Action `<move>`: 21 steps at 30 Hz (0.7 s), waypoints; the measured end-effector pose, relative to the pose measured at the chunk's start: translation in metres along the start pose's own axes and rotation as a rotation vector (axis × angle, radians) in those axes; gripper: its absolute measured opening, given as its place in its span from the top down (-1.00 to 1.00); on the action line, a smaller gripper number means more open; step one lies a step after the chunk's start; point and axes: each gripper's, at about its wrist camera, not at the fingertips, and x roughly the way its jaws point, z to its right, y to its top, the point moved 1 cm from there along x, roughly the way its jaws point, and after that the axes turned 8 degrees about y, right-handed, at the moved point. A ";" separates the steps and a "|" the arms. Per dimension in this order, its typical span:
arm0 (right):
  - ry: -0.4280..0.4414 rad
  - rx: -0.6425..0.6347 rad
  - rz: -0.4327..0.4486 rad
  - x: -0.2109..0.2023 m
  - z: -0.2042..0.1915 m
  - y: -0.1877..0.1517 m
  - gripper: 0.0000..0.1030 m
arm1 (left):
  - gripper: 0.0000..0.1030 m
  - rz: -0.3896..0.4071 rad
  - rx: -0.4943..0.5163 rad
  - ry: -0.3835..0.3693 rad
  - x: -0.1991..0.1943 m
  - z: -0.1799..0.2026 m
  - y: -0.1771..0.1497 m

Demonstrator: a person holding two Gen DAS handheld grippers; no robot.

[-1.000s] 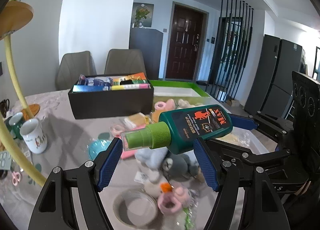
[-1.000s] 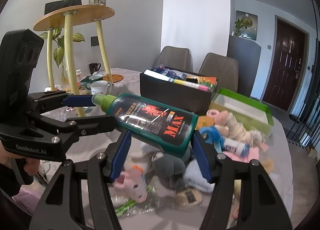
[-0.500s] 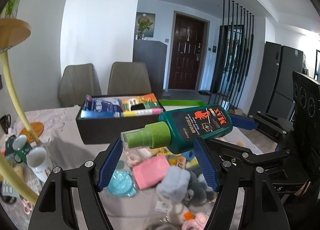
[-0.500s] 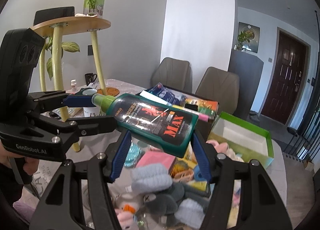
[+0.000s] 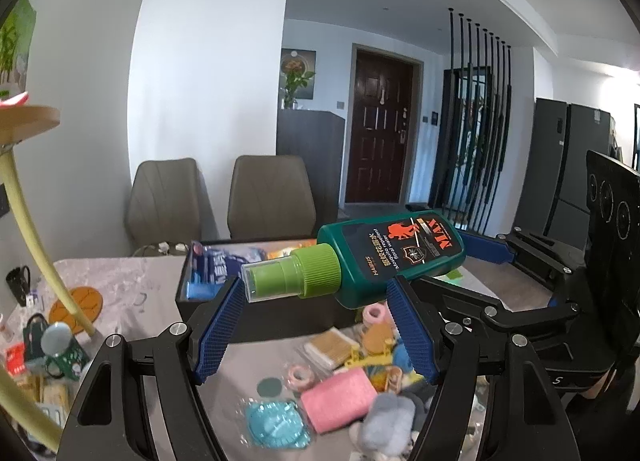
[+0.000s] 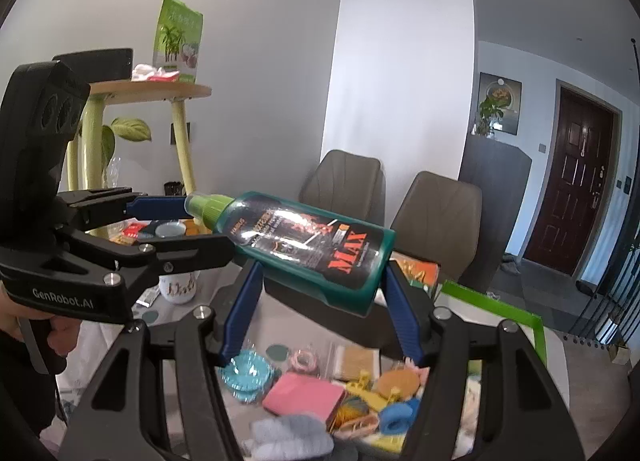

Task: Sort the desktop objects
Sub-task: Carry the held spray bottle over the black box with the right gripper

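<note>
I am holding a dark green plastic spray bottle with a lime-green pump cap and red "MAX" lettering in the air above the cluttered worktop. In the right wrist view it sits at the centre of the frame, and my right gripper pinches its broad base end between blue ribbed pads, one pad at each side wall of the bottle. Its long axis runs crosswise to those fingers, sloping up towards the upper left of that frame, where the cap reaches my left gripper. In the left wrist view the capped neck lies in the middle between that gripper's spread blue pads; it looks untouched there, though one finger seems close beside the cap in the right view, so I cannot be sure. The black rectangular storage box, already part-filled with coloured packets, lies straight beyond the bottle in the middle of the left view, lower than the bottle. I judge the right hand is the carrier, and the bottle's long axis lies roughly along the box's front wall.
</note>
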 end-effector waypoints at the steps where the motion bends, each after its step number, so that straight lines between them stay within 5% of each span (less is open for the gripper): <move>1: -0.002 -0.002 0.006 0.002 0.002 0.003 -0.20 | -0.42 0.006 0.000 0.002 0.002 -0.002 0.003; 21: -0.005 0.028 0.041 0.069 0.050 0.029 -0.11 | -0.42 0.007 0.007 0.042 0.079 -0.025 0.041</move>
